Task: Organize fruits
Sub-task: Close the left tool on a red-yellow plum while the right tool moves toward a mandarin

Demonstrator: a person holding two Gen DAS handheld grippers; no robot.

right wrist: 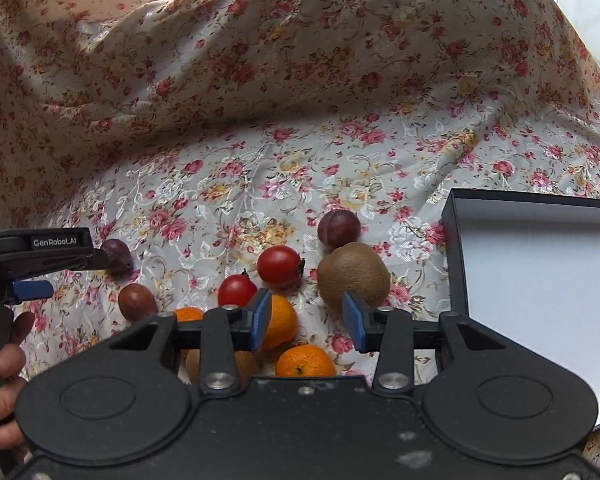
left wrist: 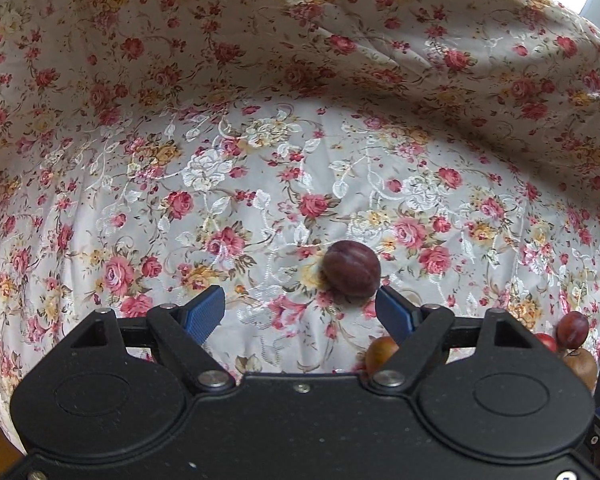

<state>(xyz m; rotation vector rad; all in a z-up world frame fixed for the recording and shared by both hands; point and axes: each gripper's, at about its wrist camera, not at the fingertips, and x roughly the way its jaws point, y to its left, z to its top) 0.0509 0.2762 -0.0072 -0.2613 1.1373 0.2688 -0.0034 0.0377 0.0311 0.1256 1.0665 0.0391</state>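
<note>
Floral cloth [right wrist: 340, 152]: covers the whole desk and rises in folds at the back; window light behind.

Box [right wrist: 540, 280]: dark-walled, white inside, at the right of the right wrist view. The part in view holds nothing. Judged the likely destination, though the task does not say so.

Fruit, all loose on the cloth, none sorted as far as can be seen:
- Kiwi [right wrist: 354, 276]: brown, largest piece, just beside the box's left wall.
- Plum [right wrist: 339, 230]: behind the kiwi, touching or nearly so.
- Tomatoes: one [right wrist: 279, 266] near the kiwi, one [right wrist: 236, 290] nearer the camera.
- Oranges: one [right wrist: 282, 322] partly behind a finger, one [right wrist: 305, 361] at the gripper body, a third [right wrist: 188, 314] barely showing.
- Dark oval fruit [right wrist: 137, 302]: left of the cluster, kind uncertain.
- Outlying plum [left wrist: 352, 272]: apart from the cluster, on the left.

Right gripper [right wrist: 307, 322]: fingers apart, holding nothing, poised over the cluster with the kiwi just ahead of its right finger.

Left gripper [left wrist: 300, 312]: fingers wide apart, empty; the outlying plum lies just beyond the tips, off-centre toward the right finger [left wrist: 394, 312].

Progress: judged at the start. Every visible fruit remains to be moved; the outlying plum looks like the left gripper's first pick.
</note>
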